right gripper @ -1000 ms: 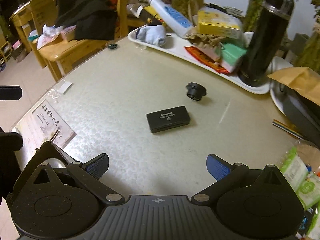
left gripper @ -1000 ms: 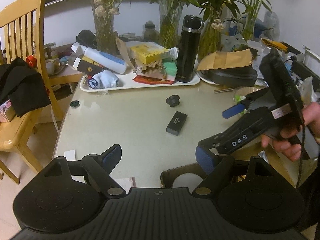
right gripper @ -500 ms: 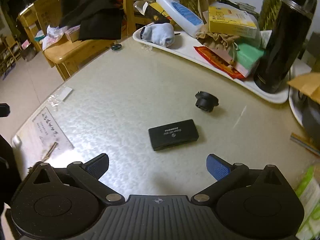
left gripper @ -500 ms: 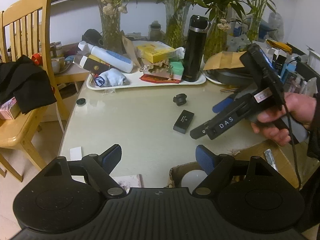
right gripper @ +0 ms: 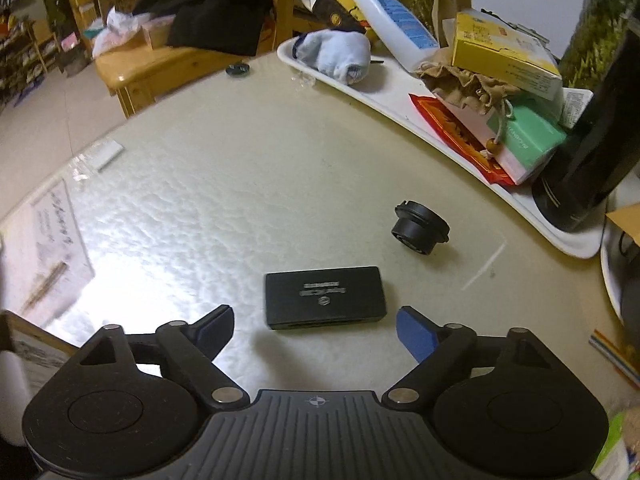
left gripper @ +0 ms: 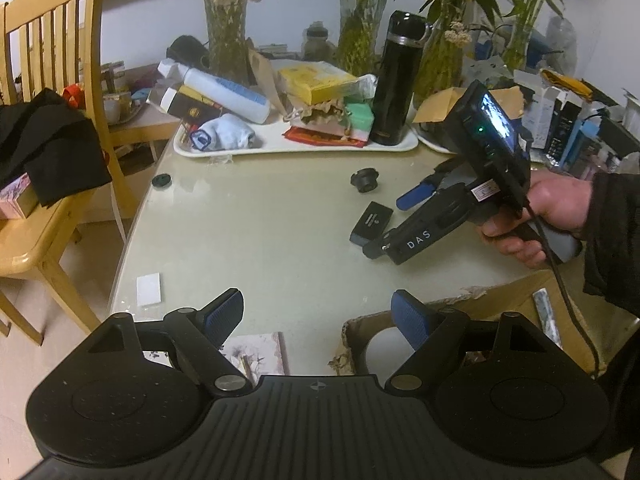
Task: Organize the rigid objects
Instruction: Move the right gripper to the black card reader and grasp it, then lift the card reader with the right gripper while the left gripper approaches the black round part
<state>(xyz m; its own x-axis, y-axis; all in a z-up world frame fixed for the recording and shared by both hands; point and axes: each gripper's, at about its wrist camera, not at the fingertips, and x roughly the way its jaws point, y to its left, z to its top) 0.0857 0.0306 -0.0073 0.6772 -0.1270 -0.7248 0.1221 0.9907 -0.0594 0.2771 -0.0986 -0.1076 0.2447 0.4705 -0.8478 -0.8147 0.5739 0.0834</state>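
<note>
A flat black rectangular box [right gripper: 325,296] lies on the pale table, and a black round lens-like cap [right gripper: 420,230] sits just beyond it. My right gripper [right gripper: 316,322] hovers low over the box's near edge. Its jaws are closing with the box just ahead of the tips, and the pads do not touch it. The left wrist view shows the same box [left gripper: 371,222], the cap [left gripper: 365,179] and the right gripper [left gripper: 392,224], held by a hand and straddling the box. My left gripper [left gripper: 316,306] stands open over the table's near edge with nothing in it.
A white tray [left gripper: 280,148] at the back carries a black flask [left gripper: 396,80], a white bottle, boxes and a sock. A small dark lid [left gripper: 161,180] lies near the left table edge. A wooden chair [left gripper: 44,128] with black cloth stands at the left. Clutter fills the right side.
The right gripper has come forward and down onto the black box, and its jaws have narrowed. The left gripper has stayed about where it was.
</note>
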